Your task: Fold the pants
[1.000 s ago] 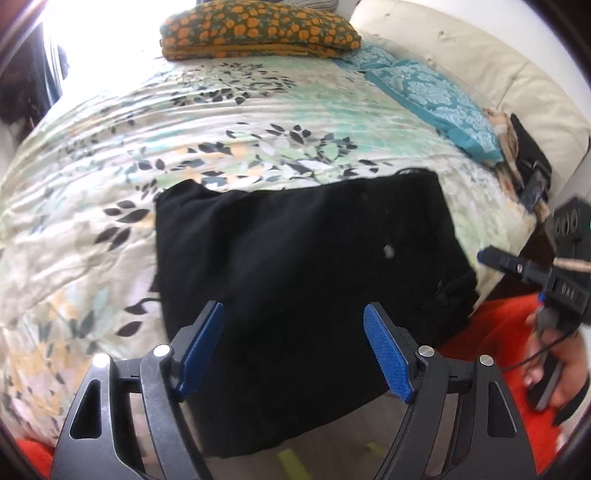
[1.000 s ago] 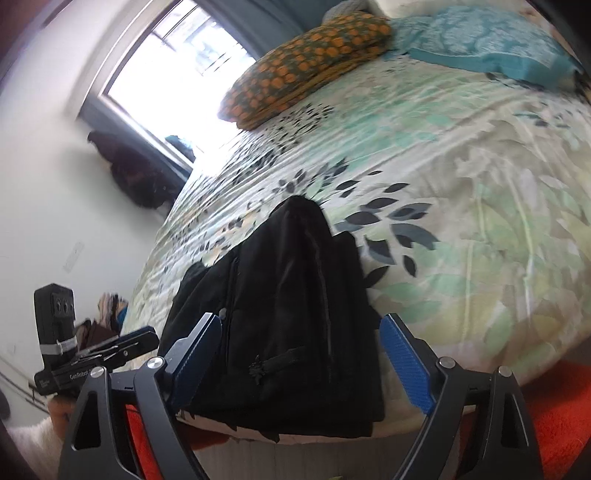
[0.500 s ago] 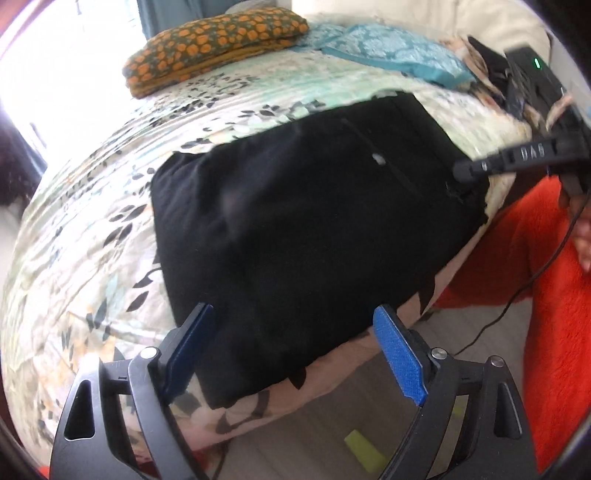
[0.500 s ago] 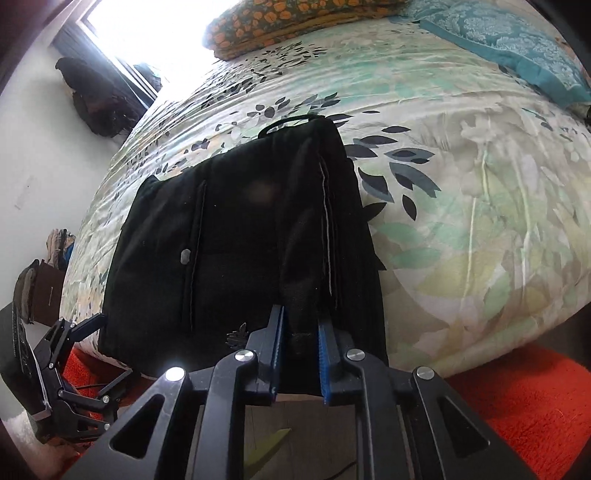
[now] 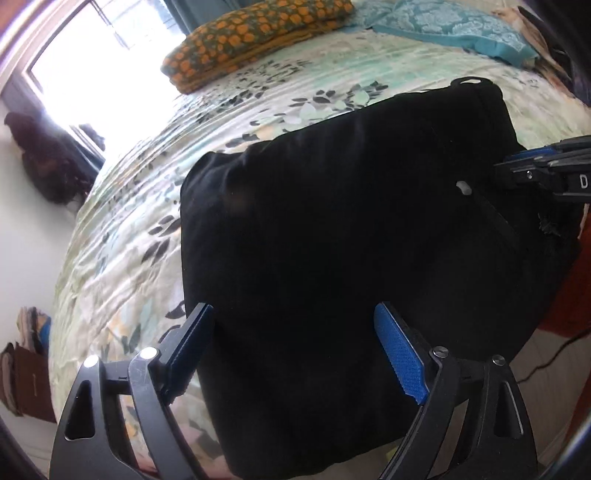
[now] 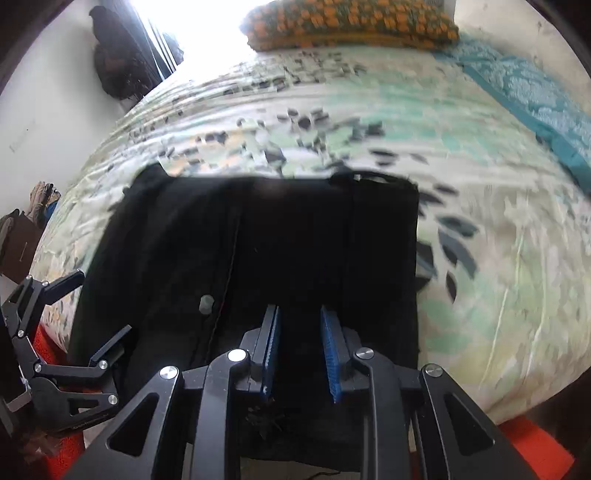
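Observation:
Black pants (image 5: 351, 229) lie folded in a rough rectangle at the near edge of a bed; they also show in the right wrist view (image 6: 288, 240). My left gripper (image 5: 291, 347) is open, its blue pads spread over the near left part of the pants. My right gripper (image 6: 299, 347) is narrowly parted with a fold of the black cloth between its pads at the near edge. It also shows at the right edge of the left wrist view (image 5: 517, 162). The left gripper shows at the lower left of the right wrist view (image 6: 92, 306).
The bed has a floral green and white cover (image 5: 129, 229). An orange patterned pillow (image 5: 255, 33) and a teal pillow (image 5: 454, 33) lie at the far side. A bright window (image 5: 74, 74) is at the far left. An orange rug (image 6: 535, 450) is on the floor.
My right gripper closed on the pants' near edge and has since parted a little. My left gripper moved in lower over the pants' left part and stayed open.

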Tool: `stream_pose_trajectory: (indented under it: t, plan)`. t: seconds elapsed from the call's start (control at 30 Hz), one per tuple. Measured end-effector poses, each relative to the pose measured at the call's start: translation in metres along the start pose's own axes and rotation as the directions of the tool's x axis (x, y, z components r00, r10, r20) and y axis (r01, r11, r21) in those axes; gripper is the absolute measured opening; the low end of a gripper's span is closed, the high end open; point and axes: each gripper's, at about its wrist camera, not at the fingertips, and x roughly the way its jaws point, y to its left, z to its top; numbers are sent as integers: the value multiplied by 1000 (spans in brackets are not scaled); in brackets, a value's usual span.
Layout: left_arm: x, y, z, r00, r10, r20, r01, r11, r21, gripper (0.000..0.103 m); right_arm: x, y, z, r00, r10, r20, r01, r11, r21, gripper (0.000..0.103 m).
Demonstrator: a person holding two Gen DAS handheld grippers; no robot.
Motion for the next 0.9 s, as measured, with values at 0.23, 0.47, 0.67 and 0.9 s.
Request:
stream_pose_trajectory:
  t: [0.23,0.47,0.67,0.9]
  plan:
    - [-7,60,42,988,-151,22,152,964,-217,92,-46,10,24,990,23,138,-19,999,-35,29]
    - [91,76,80,964,-218,-154,165,940,-298,99,11,2,75,998,-22,60,26,998,-55,35]
    - [52,97,56,966,-250,-72,208,909,-360,99,-7,-18,62,997,35,66,-39,998,53,36]
    - [1,50,-14,947,-308,-87,291,942,-170,99,-39,-2,-19,999,-17,-34,17,1000,-2,62]
